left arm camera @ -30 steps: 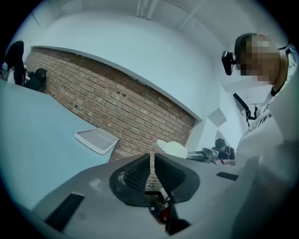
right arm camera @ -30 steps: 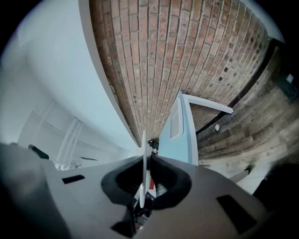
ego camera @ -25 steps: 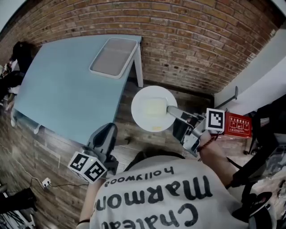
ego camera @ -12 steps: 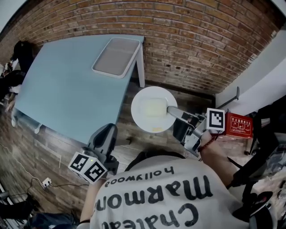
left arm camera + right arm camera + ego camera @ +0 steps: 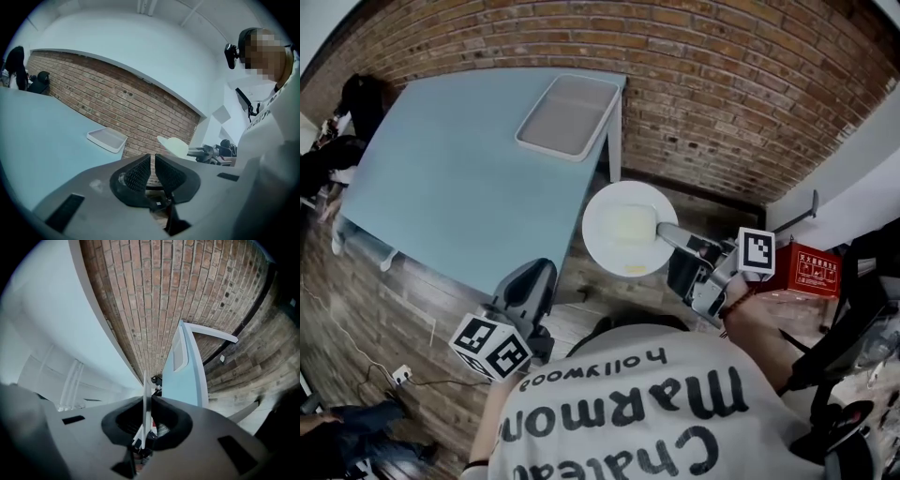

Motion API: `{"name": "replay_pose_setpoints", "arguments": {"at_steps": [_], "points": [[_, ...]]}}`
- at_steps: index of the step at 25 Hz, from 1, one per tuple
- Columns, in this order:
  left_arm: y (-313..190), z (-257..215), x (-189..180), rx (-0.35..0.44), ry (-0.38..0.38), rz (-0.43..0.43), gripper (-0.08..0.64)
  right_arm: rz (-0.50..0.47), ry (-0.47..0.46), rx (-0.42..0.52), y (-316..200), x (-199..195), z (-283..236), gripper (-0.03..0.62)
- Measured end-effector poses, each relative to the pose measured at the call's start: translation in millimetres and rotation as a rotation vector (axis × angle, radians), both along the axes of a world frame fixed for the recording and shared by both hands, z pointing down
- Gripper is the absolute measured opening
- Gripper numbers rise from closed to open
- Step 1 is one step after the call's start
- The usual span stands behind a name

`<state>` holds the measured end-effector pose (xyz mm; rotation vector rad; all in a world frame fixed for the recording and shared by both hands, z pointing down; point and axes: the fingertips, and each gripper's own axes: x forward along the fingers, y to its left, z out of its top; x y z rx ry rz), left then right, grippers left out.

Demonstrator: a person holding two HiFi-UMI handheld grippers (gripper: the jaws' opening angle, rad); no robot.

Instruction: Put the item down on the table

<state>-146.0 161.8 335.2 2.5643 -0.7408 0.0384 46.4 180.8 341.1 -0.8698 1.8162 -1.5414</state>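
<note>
A white round plate (image 5: pixel 623 230) with a pale patch in its middle hangs level over the wooden floor, just right of the light blue table's (image 5: pixel 459 178) near corner. My right gripper (image 5: pixel 661 232) is shut on the plate's right rim. In the right gripper view the plate (image 5: pixel 146 394) shows edge-on between the pads. My left gripper (image 5: pixel 534 277) hovers low by the table's front edge, jaws shut and empty (image 5: pixel 153 164). The left gripper view also catches the plate (image 5: pixel 176 146) off to the right.
A white rectangular tray (image 5: pixel 570 115) lies at the table's far right corner, next to the brick wall. A red box (image 5: pixel 811 272) sits on the floor at the right. A white table leg (image 5: pixel 615 141) stands close behind the plate. Dark chairs stand past the table's left end.
In the head view the table and tray have shifted right, so the held plate now hangs nearer the table's corner. Both grippers have drifted a little; the grip on the plate is unchanged.
</note>
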Motion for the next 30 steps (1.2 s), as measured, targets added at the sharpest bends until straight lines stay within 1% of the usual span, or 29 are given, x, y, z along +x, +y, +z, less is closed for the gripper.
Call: {"name": "replay_pose_setpoints", "arguments": {"at_steps": [5,9,12,20,26,30], "points": [[-13,0,-18,-0.009,0.026,-0.026,0.032,-0.003,-0.018,-0.002,-15,-14,2,0.032],[-18,6,-27,-0.028,0.04,-0.052,0.032,0.001,-0.019,-0.001,-21,-14,3,0.032],[-22,8,-28,-0.038,0.047,-0.05,0.032,0.005,-0.018,0.002,-27,-15,3,0.033],[-25,8,-31,-0.017,0.064,-0.06,0.032,0.005,-0.014,0.021,-30,-16,2,0.032],[-28,10,-28,-0.03,0.079,-0.047,0.032,0.014,-0.001,0.011,-31,-14,4,0.034],[-29,16,-28,-0.057,0.088,-0.056,0.032,0.029,-0.017,-0.009,-31,-10,7,0.032]]}}
